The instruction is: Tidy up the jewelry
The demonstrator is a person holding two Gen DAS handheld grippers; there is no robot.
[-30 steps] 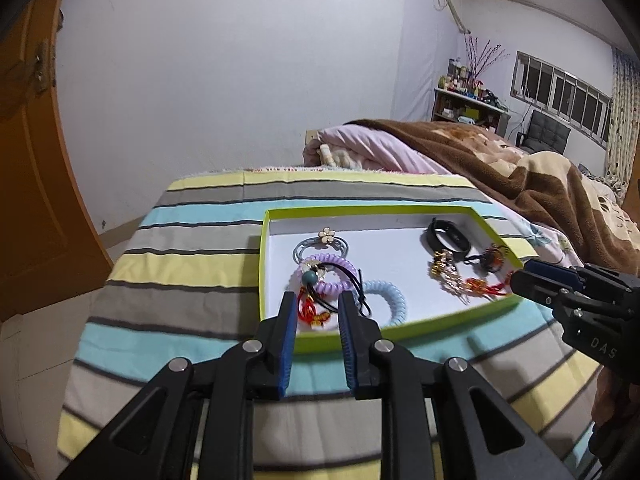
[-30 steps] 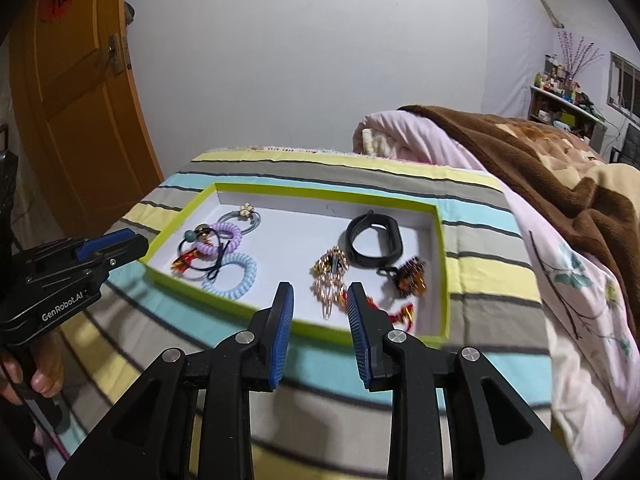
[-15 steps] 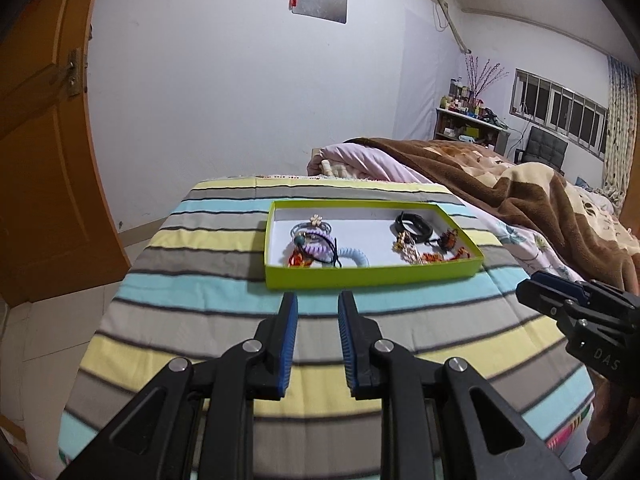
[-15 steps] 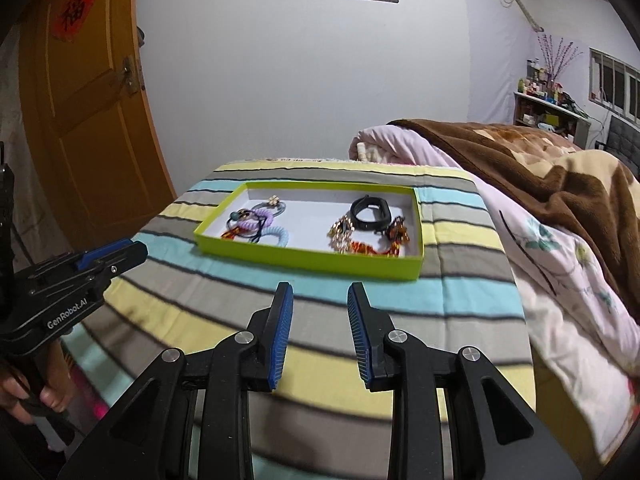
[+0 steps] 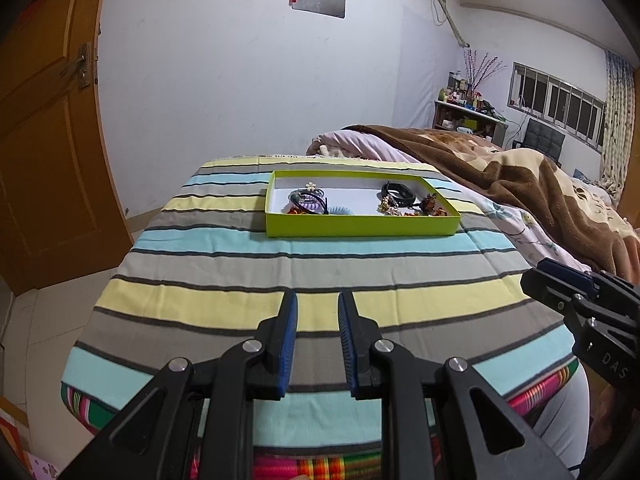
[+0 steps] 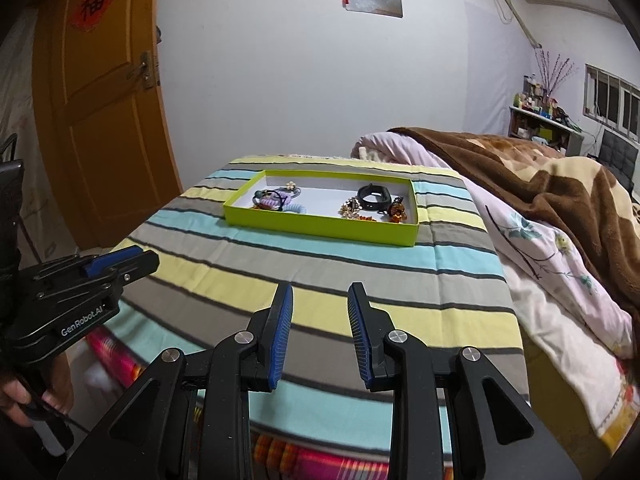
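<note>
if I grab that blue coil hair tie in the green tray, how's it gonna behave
The blue coil tie probably stretches and springs back, being a spiral loop. It likely weighs little. It lies against the purple tie and a black cord, so lifting may drag those along.

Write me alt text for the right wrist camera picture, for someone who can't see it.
An open two-finger black gripper with blue pads hovers empty over a table with a striped cloth, some way short of a shallow lime-green tray holding hair ties on its left and a black band and gold trinkets on its right. The other gripper shows at the left edge, an orange door and a bed behind.
</note>
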